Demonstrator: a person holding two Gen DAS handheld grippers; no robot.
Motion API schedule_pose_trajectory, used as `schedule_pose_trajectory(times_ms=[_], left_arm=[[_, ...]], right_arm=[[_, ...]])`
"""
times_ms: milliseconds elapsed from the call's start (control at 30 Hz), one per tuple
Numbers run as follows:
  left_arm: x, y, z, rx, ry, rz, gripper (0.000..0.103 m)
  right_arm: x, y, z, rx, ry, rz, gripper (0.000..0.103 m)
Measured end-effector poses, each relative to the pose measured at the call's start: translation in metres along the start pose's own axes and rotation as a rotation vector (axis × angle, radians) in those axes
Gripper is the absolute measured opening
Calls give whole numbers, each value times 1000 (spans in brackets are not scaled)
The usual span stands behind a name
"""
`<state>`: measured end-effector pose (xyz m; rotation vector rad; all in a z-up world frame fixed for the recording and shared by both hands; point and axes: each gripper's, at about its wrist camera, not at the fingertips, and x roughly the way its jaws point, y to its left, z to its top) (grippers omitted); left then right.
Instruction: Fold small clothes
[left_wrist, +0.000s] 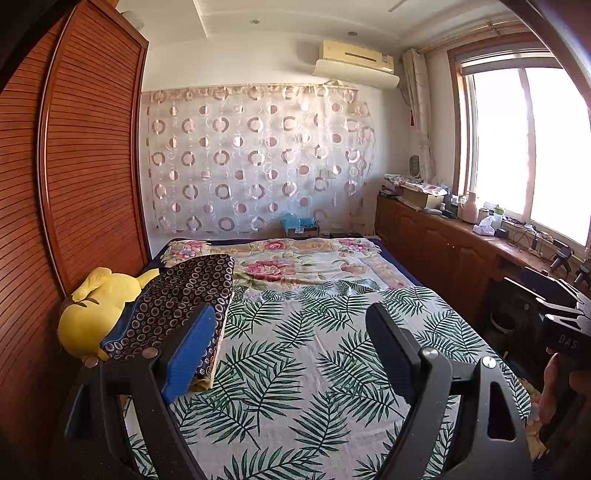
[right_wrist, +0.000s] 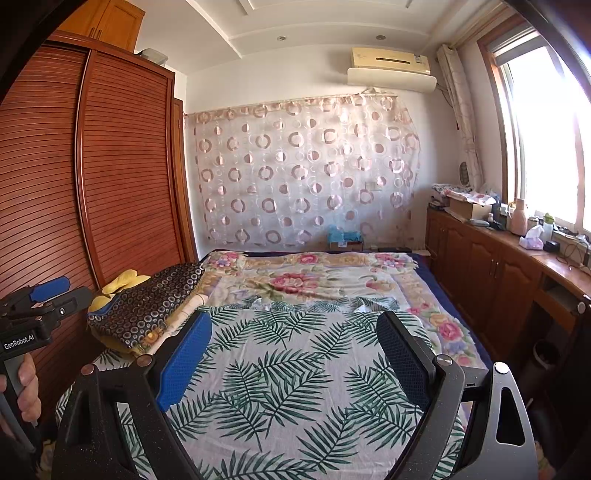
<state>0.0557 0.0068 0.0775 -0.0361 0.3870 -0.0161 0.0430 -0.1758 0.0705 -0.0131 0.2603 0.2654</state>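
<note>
My left gripper (left_wrist: 291, 350) stands wide with nothing between its jaws, and my right gripper (right_wrist: 293, 358) is likewise wide and empty; both hover above the bed (left_wrist: 413, 284), aimed slightly downward. The only candidate cloth directly ahead is the palm-leaf fabric (left_wrist: 314, 354), spread flat across the lower centre of both views; whether it is a garment or a bed cover I cannot tell. A dark ring-patterned folded piece (left_wrist: 184, 299) lies at centre left beside a yellow plush toy (left_wrist: 96, 317). In my judgement the step is the approach: I should lower both grippers to matching near corners, pinch one layer only, and lift evenly to avoid dragging the floral blanket (left_wrist: 295, 266) beneath.
</note>
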Motion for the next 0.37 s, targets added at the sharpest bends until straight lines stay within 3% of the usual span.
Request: schedule_pose_trajectory(times_ms=[367], left_arm=[[-1, 0, 0, 2, 0, -1, 84]], right_arm=[[0, 0, 0, 0, -3, -2, 92]])
